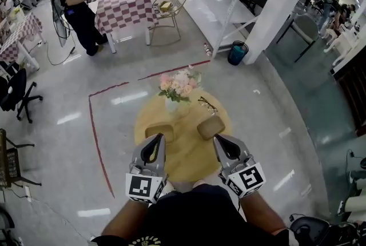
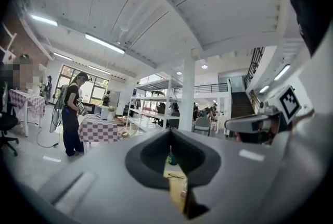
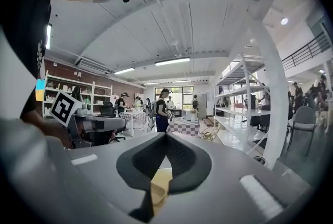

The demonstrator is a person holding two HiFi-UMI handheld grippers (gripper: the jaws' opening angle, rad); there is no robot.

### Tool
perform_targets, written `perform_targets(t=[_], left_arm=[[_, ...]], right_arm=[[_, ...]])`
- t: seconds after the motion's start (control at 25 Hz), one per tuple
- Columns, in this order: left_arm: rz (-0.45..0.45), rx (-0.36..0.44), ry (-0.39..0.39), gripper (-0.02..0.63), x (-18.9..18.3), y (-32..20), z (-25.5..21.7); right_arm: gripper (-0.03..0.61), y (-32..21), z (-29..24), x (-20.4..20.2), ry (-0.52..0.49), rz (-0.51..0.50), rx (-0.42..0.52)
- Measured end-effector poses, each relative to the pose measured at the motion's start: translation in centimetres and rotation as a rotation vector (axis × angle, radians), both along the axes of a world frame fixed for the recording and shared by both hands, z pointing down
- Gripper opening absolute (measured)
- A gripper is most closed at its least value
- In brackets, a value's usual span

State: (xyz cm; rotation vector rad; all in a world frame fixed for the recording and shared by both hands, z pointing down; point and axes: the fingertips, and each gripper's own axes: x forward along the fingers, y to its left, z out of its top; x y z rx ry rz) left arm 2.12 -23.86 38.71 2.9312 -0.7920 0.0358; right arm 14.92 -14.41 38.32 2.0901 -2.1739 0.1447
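Jaws shut, empty: left gripper [image 1: 156,139], right gripper [image 1: 219,140]. 2 brown blocks [image 1: 159,131] sit at each one's 12 o'clock. Risk, as I judge it: a shut-jaw nudge could slide a block into the flower vase [image 1: 173,103] and tip it.

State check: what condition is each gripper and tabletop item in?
Left gripper: shut, nothing between jaws.
Right gripper: shut, nothing between jaws.
Flower vase: upright on the round table.
Glasses: lying flat by the vase.
Left brown block: resting on the table.
Right brown block: resting on the table.
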Motion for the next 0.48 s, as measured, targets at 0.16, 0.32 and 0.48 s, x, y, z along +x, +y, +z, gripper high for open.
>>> perform_targets(t=[0.16, 0.32, 0.48], left_arm=[[0.039, 0.025, 0.010, 0.002, 0.9, 1.3, -0.2], [0.043, 0.056, -0.019, 0.002, 1.4, 2.2, -0.7], [-0.031, 0.049, -0.034, 0.002, 1.4, 2.5, -0.6]], right_arm=[[0.000, 1.1, -0.3, 0.2, 0.013, 0.019, 0.009], [0.000, 0.9, 0.1, 0.3, -0.004, -0.001, 0.028], [0.000, 1.0, -0.4, 1.0, -0.020, -0.045, 0.053]])
